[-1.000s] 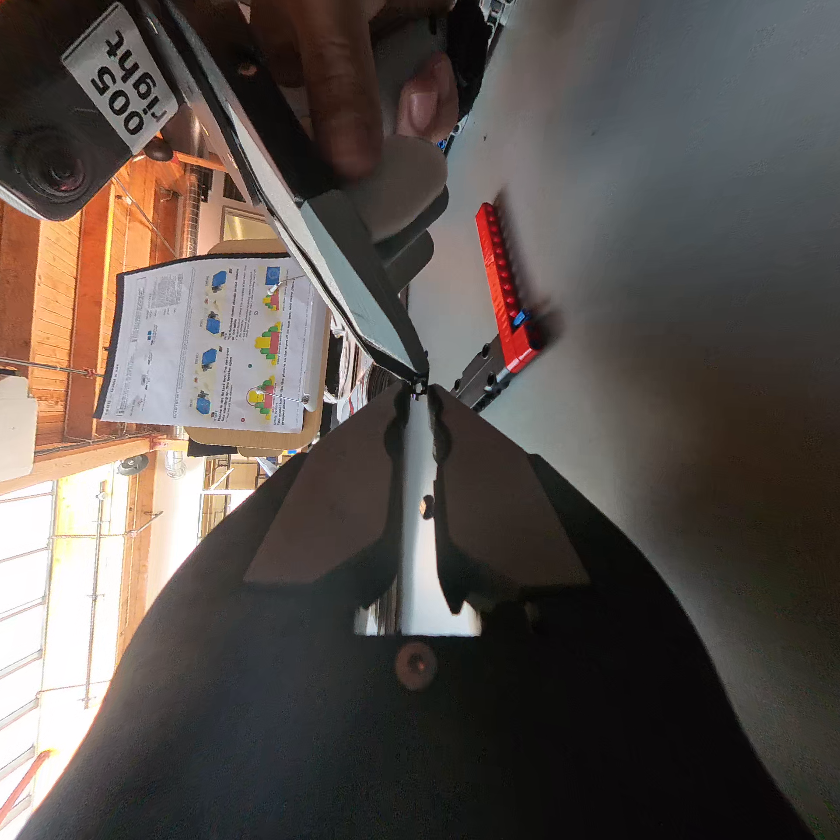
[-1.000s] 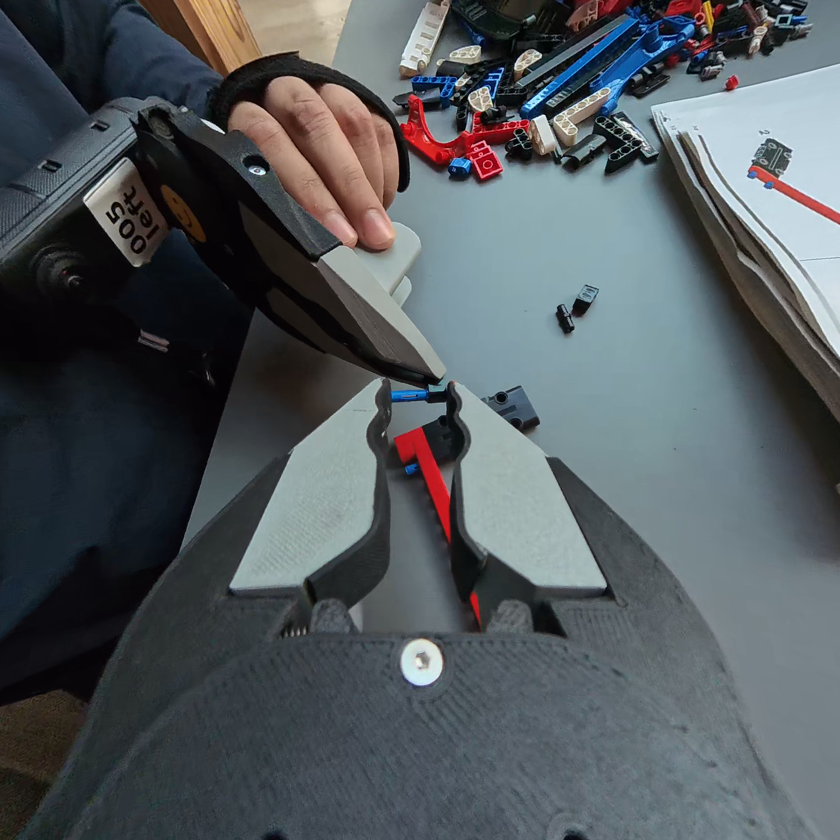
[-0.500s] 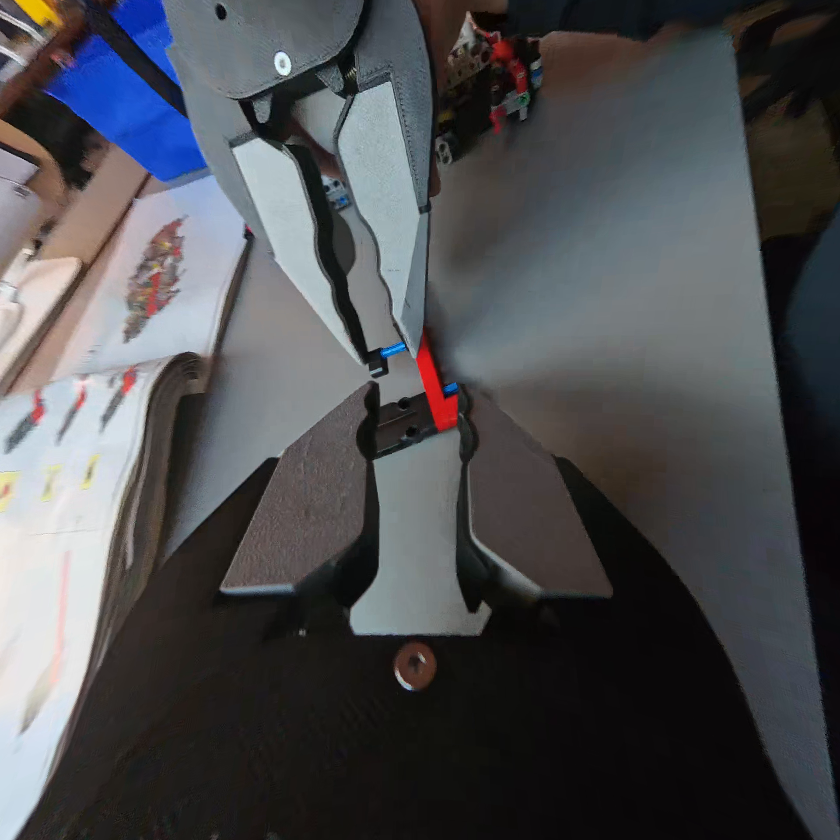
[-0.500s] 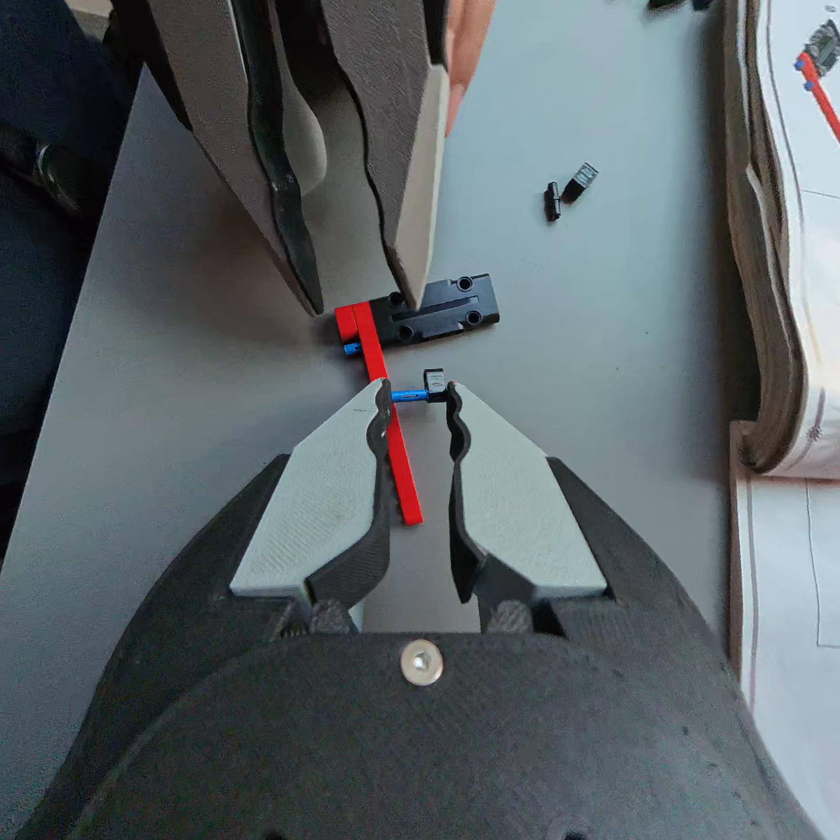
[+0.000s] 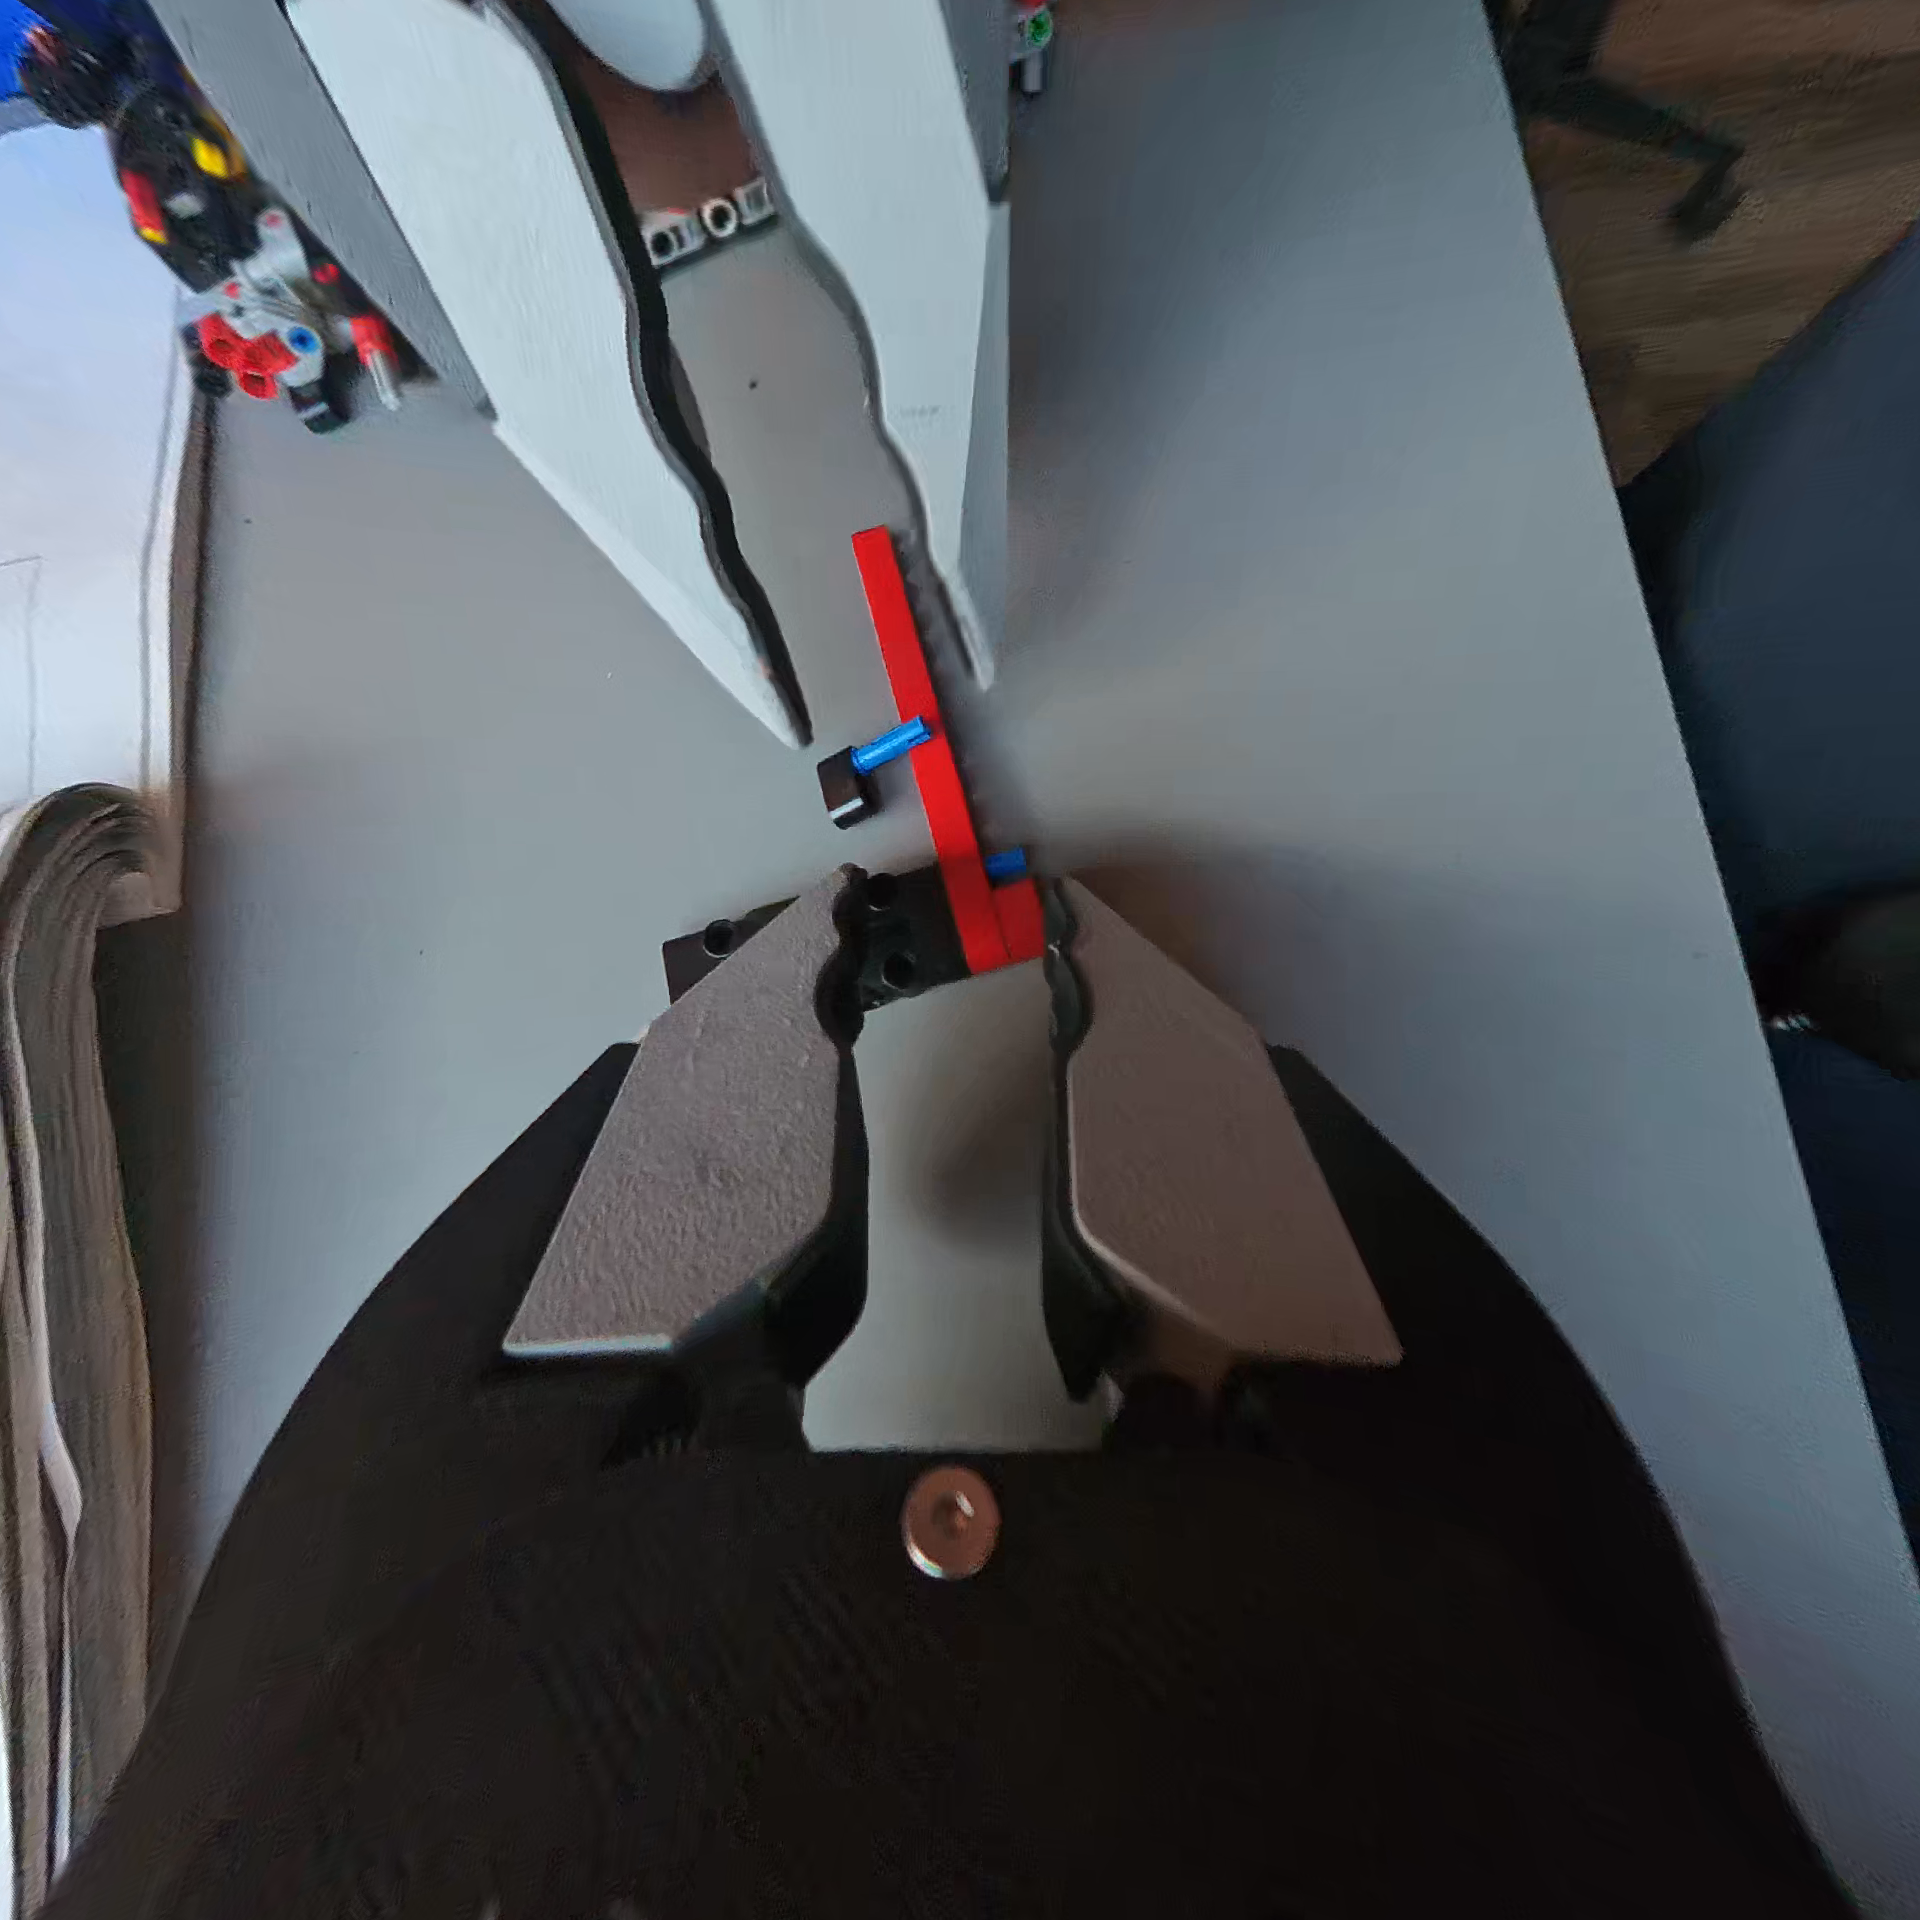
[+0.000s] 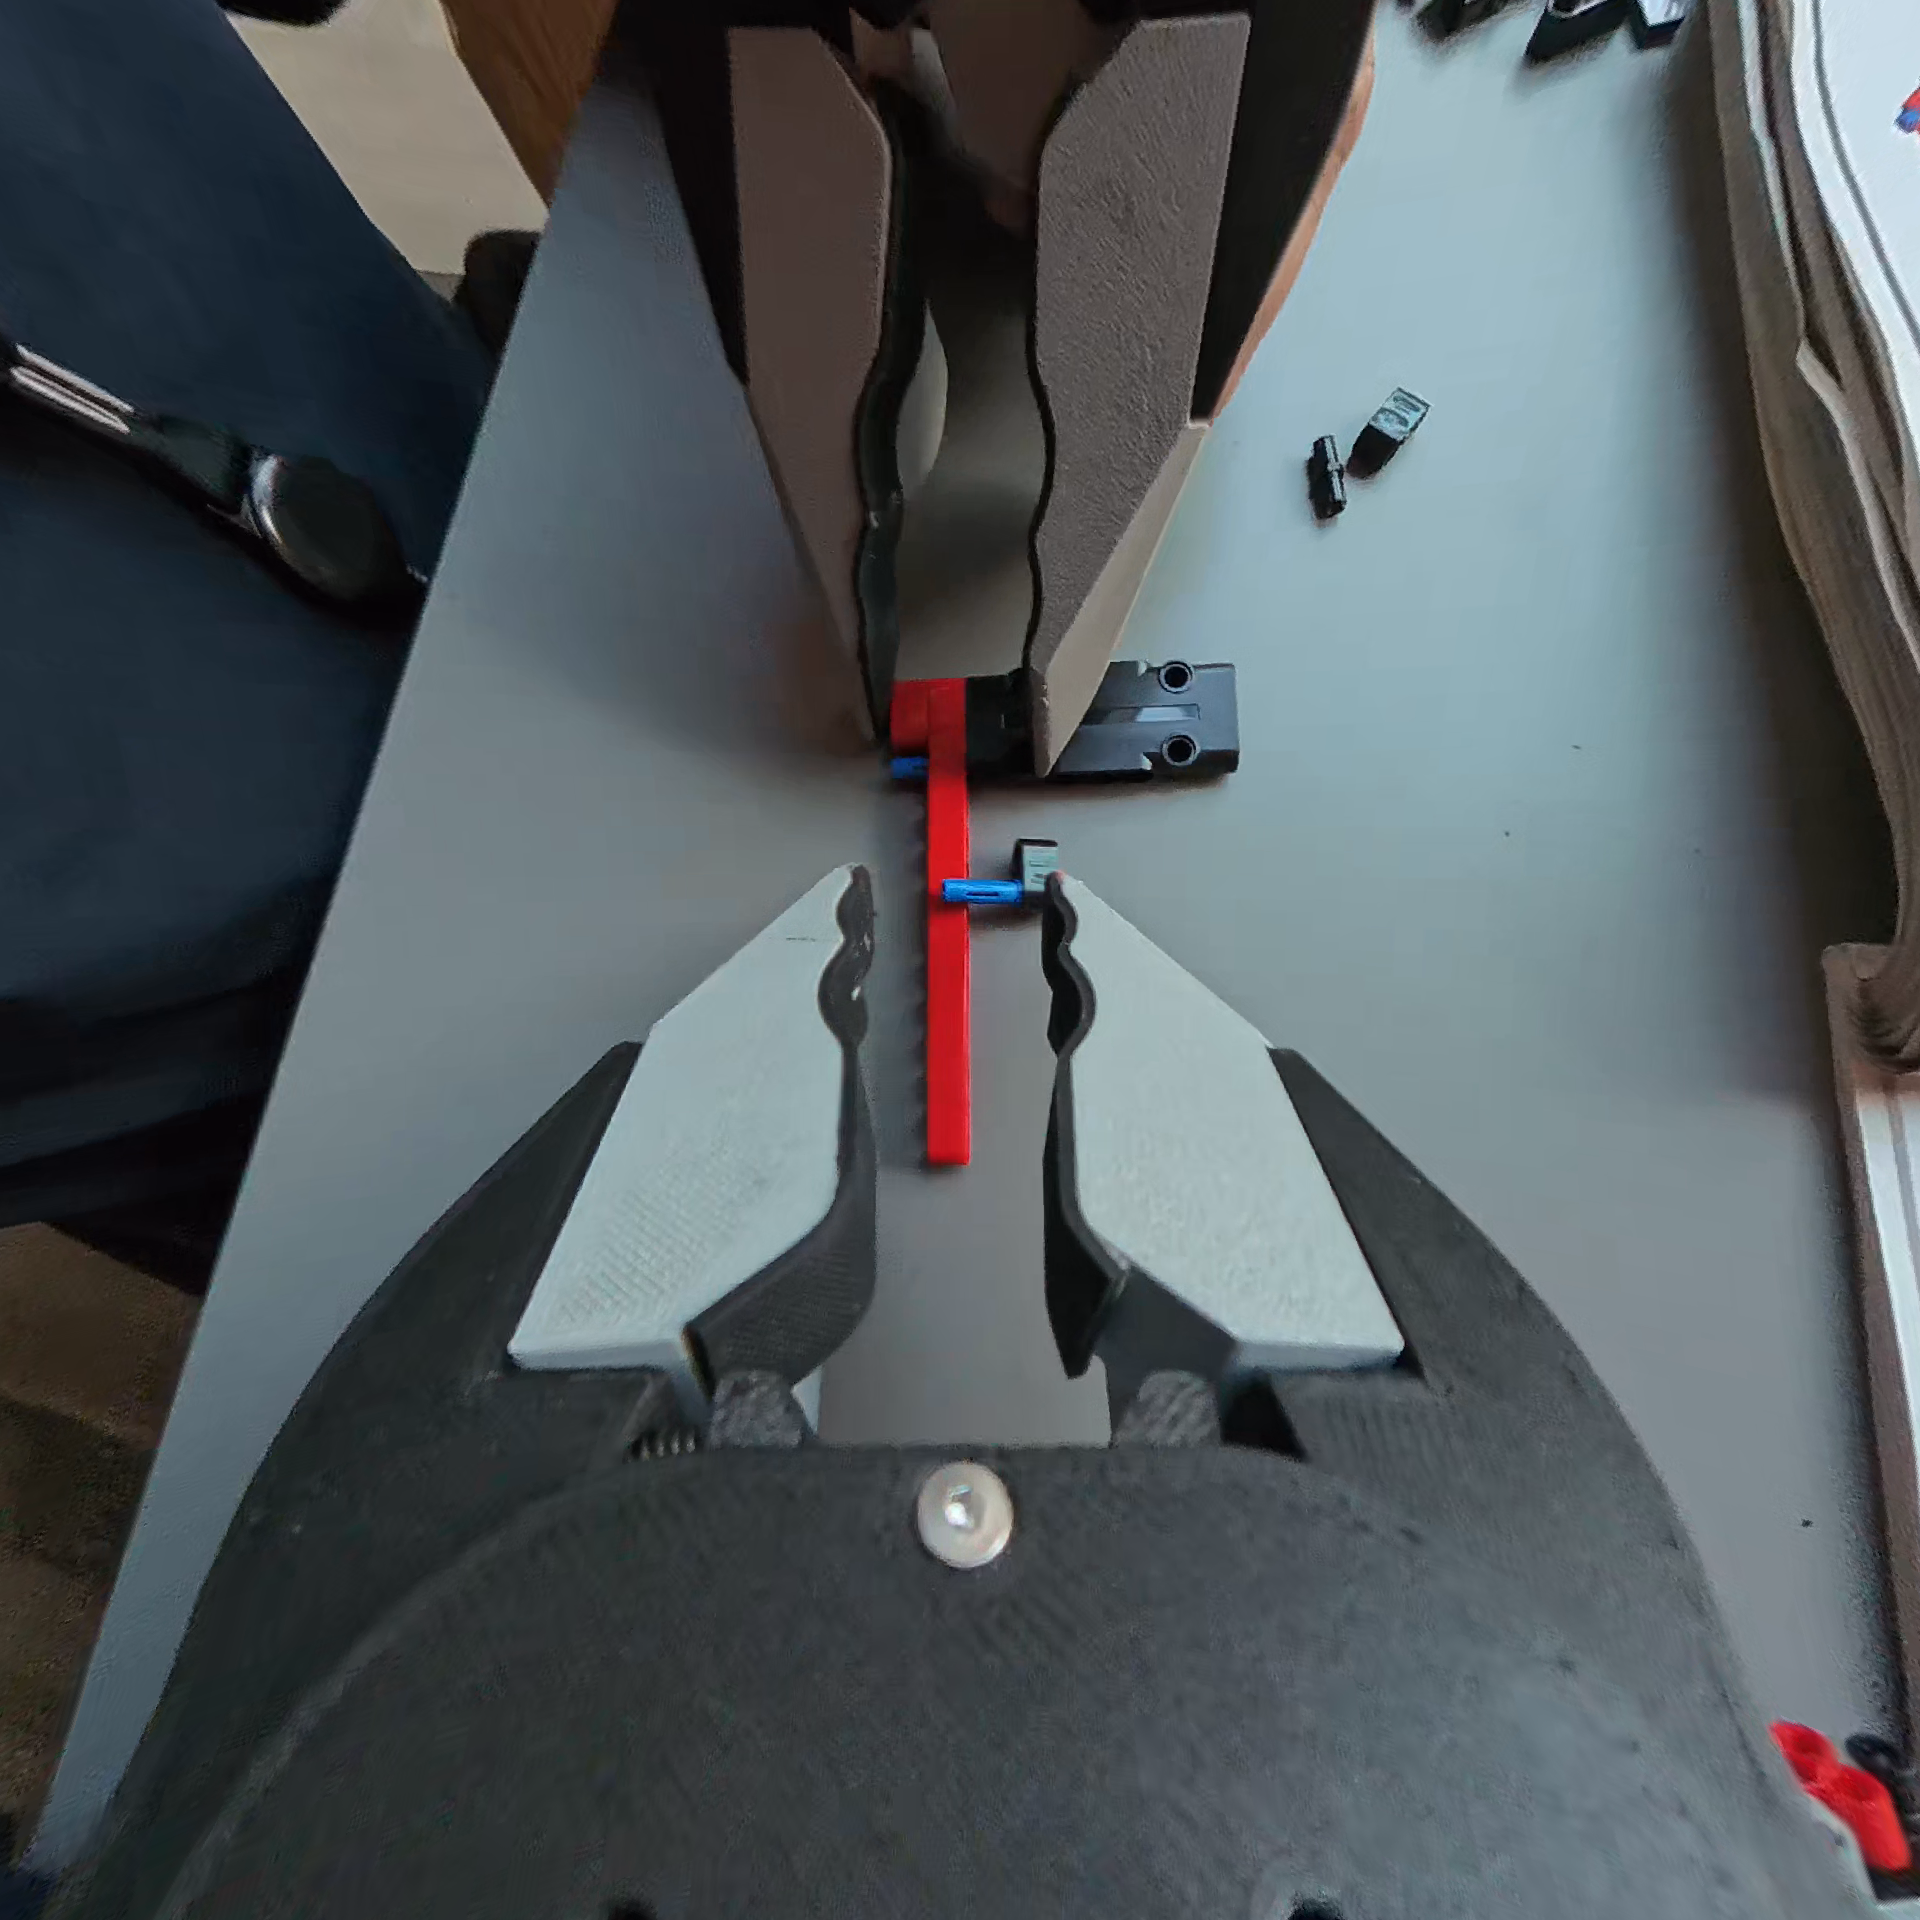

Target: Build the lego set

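Note:
A red toothed beam [image 6: 948, 1018] lies on the grey table [image 6: 1455, 1039], joined at its far end to a black block [image 6: 1164, 717]. A blue pin [image 6: 977, 890] with a small black connector [image 6: 1034, 862] sticks out of the beam's side. My right gripper [image 6: 956, 894] is open around the beam; its right fingertip touches the connector and its left one stands clear. My left gripper [image 5: 951, 909] is open at the beam's [image 5: 914, 707] end. One fingertip lies over the black block [image 5: 894, 935], the other touches the red end. A second blue pin [image 5: 1006, 862] sits there.
A thick stack of instruction booklets [image 6: 1818, 520] lies along the right. Two loose small black pieces [image 6: 1325, 488] lie near it, and red pieces [image 6: 1829, 1787] at the near right. The table's left edge borders a person's dark clothing [image 6: 156, 727]. A pile of parts [image 5: 270, 332] is beyond.
My right gripper has opened wider and let go of the blue pin with its connector, which now sits in the red beam. My left gripper opened earlier and has settled over the beam's end.

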`<state>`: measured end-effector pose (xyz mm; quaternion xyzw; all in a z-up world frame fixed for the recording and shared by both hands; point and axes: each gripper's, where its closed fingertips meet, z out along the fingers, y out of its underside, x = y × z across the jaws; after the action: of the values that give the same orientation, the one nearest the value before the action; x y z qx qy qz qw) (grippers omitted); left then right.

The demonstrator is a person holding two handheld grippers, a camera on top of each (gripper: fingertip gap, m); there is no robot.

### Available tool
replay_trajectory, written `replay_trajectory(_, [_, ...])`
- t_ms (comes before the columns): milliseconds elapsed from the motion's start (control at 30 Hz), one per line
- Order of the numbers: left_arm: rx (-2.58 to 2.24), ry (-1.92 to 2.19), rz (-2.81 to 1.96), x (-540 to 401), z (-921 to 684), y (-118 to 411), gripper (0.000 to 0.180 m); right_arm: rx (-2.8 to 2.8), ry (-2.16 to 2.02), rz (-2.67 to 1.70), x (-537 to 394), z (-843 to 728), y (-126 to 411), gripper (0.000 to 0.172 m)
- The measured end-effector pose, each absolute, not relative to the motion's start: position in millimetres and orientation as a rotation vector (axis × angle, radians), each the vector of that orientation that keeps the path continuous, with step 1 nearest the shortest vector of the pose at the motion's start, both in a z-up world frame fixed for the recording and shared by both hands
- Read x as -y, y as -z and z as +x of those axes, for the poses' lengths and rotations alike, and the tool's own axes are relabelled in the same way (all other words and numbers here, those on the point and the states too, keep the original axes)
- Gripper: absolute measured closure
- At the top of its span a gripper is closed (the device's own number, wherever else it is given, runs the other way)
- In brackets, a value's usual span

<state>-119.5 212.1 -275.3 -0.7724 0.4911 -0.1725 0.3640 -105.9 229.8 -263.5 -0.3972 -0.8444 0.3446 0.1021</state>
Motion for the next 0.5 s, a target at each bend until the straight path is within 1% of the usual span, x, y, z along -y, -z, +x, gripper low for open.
replay_trajectory(67, [-1.270,0.473,-1.992,-212,-120,275,0.149,2.459,-1.012,-1.202,-232,-104,261,0.142])
replay_trajectory(100, [-1.268,0.484,-1.998,-210,-119,275,0.150,2.427,-0.977,-1.233,-236,-106,262,0.147])
replay_trajectory(133, [-1.274,0.497,-1.994,-207,-117,274,0.150,2.400,-0.946,-1.272,-241,-107,263,0.147])
replay_trajectory(267, [-1.289,0.483,-1.972,-199,-111,275,0.150,2.350,-0.979,-1.391,-241,-108,266,0.151])
replay_trajectory(333, [-1.302,0.474,-1.962,-197,-109,275,0.150,2.335,-0.932,-1.392,-243,-112,269,0.154])
replay_trajectory(500, [-1.334,0.416,-1.942,-194,-109,274,0.151,2.365,-0.903,-1.343,-237,-120,273,0.152])
